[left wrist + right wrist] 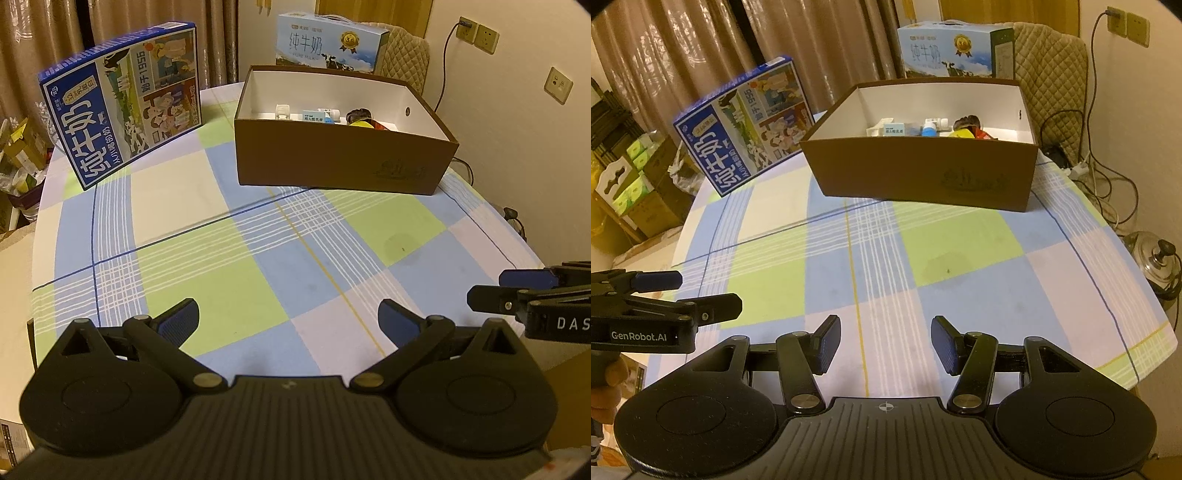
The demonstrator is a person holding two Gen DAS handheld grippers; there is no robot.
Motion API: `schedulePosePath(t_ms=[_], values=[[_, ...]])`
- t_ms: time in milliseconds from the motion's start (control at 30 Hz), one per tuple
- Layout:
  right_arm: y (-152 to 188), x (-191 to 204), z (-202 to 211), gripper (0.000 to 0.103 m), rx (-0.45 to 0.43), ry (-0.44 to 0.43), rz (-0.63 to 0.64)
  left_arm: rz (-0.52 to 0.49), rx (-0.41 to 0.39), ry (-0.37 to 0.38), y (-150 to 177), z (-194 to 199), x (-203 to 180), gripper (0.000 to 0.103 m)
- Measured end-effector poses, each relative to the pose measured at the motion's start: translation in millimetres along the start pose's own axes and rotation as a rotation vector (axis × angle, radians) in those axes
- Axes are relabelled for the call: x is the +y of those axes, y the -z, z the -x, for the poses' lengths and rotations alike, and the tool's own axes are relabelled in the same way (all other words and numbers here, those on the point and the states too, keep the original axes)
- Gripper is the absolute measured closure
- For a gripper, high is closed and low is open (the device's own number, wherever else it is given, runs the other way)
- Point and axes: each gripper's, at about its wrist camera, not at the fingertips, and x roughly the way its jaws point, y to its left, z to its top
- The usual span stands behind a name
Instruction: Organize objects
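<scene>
— How did the left gripper (289,319) stand?

— Its jaws were spread wide, nothing between them, and its blue pads (181,321) touched nothing. Only the checked tablecloth (207,266) showed in the gap.

— And the right gripper (885,345)?

— Parted too, though less widely, and just as bare. It hung beside the left one, the two apart.

— Where were the things being sorted?

— Well ahead of both pairs of jaws, in the brown box (340,155). Inside it lay a small white carton (894,129), a blue-capped bottle (929,129), and something yellow and dark (964,127) that I could not make out.

— Anything else on the cloth?

— A blue milk carton (122,103) stood ahead and to the left of the jaws, leaning back. A pale blue milk case (328,42) sat beyond the box, whether on the cloth I could not tell.
</scene>
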Motion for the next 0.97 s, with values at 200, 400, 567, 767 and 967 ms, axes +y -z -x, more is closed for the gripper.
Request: schedulePosePath(t_ms=[200, 400, 567, 767, 967], values=[[0, 0, -1, 0.051, 0.0, 0.001, 0.001, 0.0, 0.0, 0.0, -1, -1, 0, 0.001], [-1, -1, -1, 0.051, 0.002, -0.001, 0.001, 0.001, 0.001, -0.001, -1, -2, -1, 0.001], [-1, -2, -1, 0.051, 0.002, -0.001, 0.0, 0.001, 0.003, -0.001, -3, -3, -1, 0.001], [-3, -5, -1, 0.051, 0.003, 0.0, -0.003, -0.002, 0.007, 0.001, -6, -8, -5, 0.001], [-4, -7, -2, 0.051, 0.004, 0.001, -0.003, -0.014, 0.005, 0.002, -12, -14, -11, 0.001]])
